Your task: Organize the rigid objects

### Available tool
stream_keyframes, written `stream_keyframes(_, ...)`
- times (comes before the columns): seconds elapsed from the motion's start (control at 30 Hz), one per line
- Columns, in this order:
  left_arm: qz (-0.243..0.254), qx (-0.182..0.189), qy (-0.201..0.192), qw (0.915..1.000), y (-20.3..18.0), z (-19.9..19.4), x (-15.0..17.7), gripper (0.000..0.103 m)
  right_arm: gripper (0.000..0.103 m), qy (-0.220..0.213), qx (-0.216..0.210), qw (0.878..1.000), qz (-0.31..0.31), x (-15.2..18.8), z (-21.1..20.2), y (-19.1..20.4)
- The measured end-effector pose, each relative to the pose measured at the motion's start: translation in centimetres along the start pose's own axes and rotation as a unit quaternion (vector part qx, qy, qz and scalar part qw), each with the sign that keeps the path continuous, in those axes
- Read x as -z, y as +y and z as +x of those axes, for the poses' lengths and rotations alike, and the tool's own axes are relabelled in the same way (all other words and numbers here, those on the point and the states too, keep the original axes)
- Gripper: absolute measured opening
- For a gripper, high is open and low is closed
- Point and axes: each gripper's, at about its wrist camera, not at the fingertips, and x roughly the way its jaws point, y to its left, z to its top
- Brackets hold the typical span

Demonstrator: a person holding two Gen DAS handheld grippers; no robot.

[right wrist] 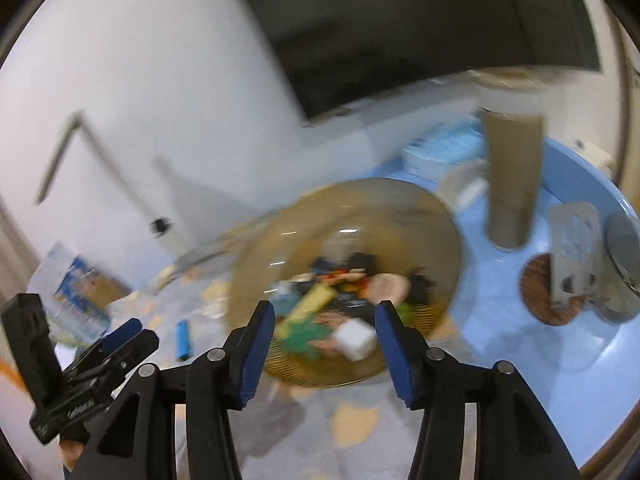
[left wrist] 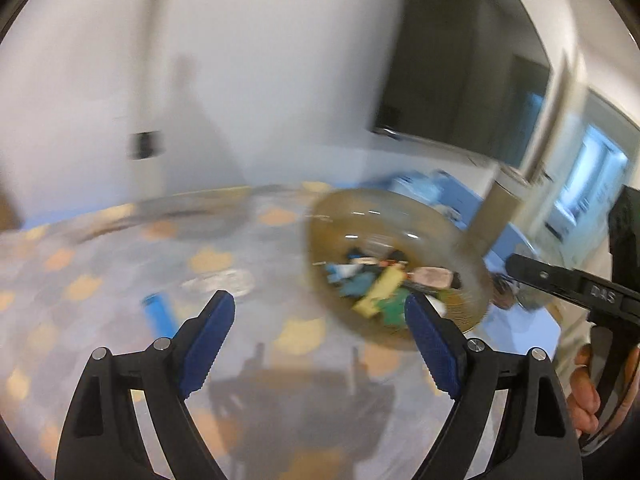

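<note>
Both views are blurred. On the desk [right wrist: 500, 280], behind the brown bowl [right wrist: 420, 216], stand a tall tan cylinder [right wrist: 512, 180], a metal spatula [right wrist: 572, 248] on a round mat and a pale box [right wrist: 436, 152]; a small blue tube [right wrist: 182, 340] lies left of the bowl.

The left gripper [left wrist: 320, 320] has its fingers [left wrist: 208, 340] spread wide with nothing between them. The right gripper [right wrist: 326, 336] stands partly open, its pads clear of everything.

The bowl holds mixed small objects, among them a yellow piece [right wrist: 312, 300], a green piece [right wrist: 304, 336] and a white cube [right wrist: 354, 340], which appears between the right fingers, just past their tips.
</note>
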Motion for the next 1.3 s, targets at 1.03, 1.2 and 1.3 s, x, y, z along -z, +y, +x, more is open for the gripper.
stream_keyframes(1.03, -0.035, -0.174, 0.059, 0.9825, 10.8, -2.0, 12.6, 0.092, 0.08, 0.146, -0.001, 0.956, -0.254, 12.8, 14.6, 15.3)
stream_keyframes(1.2, -0.024, -0.177, 0.065, 0.9817, 10.3, -1.7, 12.7, 0.092, 0.083, 0.149, -0.003, 0.954, -0.259, 13.0, 14.9, 15.5)
stream_keyframes(1.3, -0.023, -0.18, 0.068, 0.9811, 10.3, -1.6, 12.8, 0.092, 0.084, 0.149, -0.003, 0.954, -0.26, 13.0, 14.9, 15.5)
